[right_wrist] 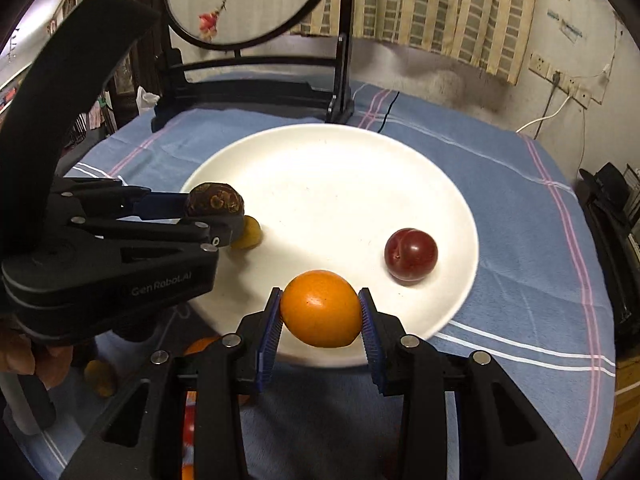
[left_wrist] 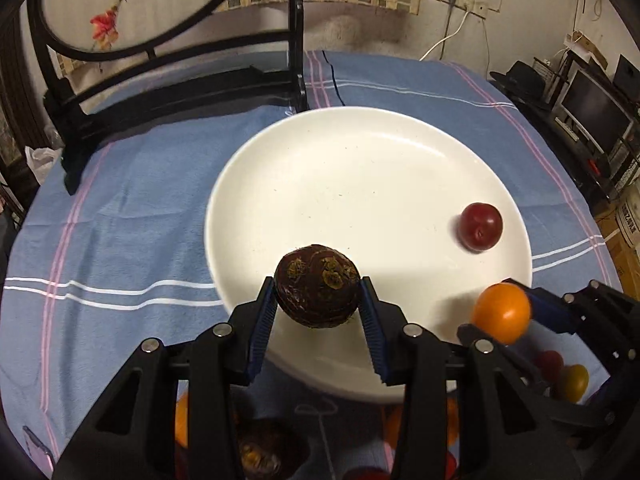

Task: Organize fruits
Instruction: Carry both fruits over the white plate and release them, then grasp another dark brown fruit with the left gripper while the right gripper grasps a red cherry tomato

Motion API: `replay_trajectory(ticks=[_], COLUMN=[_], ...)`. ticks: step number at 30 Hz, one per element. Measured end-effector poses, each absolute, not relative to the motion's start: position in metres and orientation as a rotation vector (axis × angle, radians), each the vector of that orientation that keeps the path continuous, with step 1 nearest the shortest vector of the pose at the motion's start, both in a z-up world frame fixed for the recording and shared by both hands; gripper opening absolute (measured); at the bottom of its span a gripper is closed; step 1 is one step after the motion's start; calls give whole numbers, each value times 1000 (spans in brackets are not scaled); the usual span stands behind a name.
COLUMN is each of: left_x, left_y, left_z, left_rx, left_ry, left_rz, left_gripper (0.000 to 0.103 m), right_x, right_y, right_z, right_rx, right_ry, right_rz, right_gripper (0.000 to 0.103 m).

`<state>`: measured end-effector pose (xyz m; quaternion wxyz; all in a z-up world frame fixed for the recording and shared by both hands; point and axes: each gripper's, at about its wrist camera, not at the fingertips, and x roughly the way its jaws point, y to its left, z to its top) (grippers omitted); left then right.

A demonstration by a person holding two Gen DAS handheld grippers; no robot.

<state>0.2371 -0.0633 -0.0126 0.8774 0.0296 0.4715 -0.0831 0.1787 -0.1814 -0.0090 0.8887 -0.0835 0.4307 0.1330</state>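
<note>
**Fruit in both tools, plate waiting just ahead**

Fruit first, right up close: the left tool (left_wrist: 318, 300) is clenched on a dark brown, rough-skinned fruit (left_wrist: 317, 285), blue pads pressed to either flank, and it hangs over the near rim of the white plate (left_wrist: 360, 168). Over on the other side, the right tool (right_wrist: 320, 312) has an orange (right_wrist: 321, 308) pinched the same way, also poised at the plate's near edge. Both loads look lifted, not resting.

Below the tools, more fruit sits on the blue cloth (left_wrist: 120, 220) covering the tabletop: orange and reddish pieces, partly hidden by the fingers.

Now the relation that matters: open plate lies straight ahead of both tools, so a short forward carry and a release should do it. The left tool stands to the left, the right tool nearer the red plum (right_wrist: 411, 255), which already sits on the plate's right side. A small yellow fruit (right_wrist: 248, 234) peeks out beneath the left tool, at the plate's left edge.

Farther back, a black stand with a round embroidered screen (right_wrist: 244, 0) rises behind the plate.
</note>
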Motion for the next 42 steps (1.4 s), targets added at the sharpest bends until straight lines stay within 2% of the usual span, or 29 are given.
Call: replay_trajectory(ticks=[2,4,5,10,12,22,31,42], left_x=[240,240,240,215,194,110,62,43], left_y=[-65,-65,-65,-52,-41,-3,25,42], left_z=[-15,-14,-13,6,12,15,0,-23], left_rx=[62,62,66,75,59,41,6,-20], left_ry=[982,976,968,927,902,875,899,951], left_rz=[-174,-173,-167,-161,-161,-175,-175,-168], left_gripper=[44,61,63,65,70,70,70,70], right_x=[184,188,186,162,149,69,17,16], right_y=[-181,-180,-182,-196,-203,-232,-217,-174], right_z=[-16,-21,-21,-4,3,15,0,-23], right_rx=[-153,-142,-143,-106,-97,-65,-72,-154], right_ry=[921,950,941,886,874,852,913,986], right_rz=[278,286,274,264,270,284,358,406], right_gripper=[39,45,49,49,54,56,56,54])
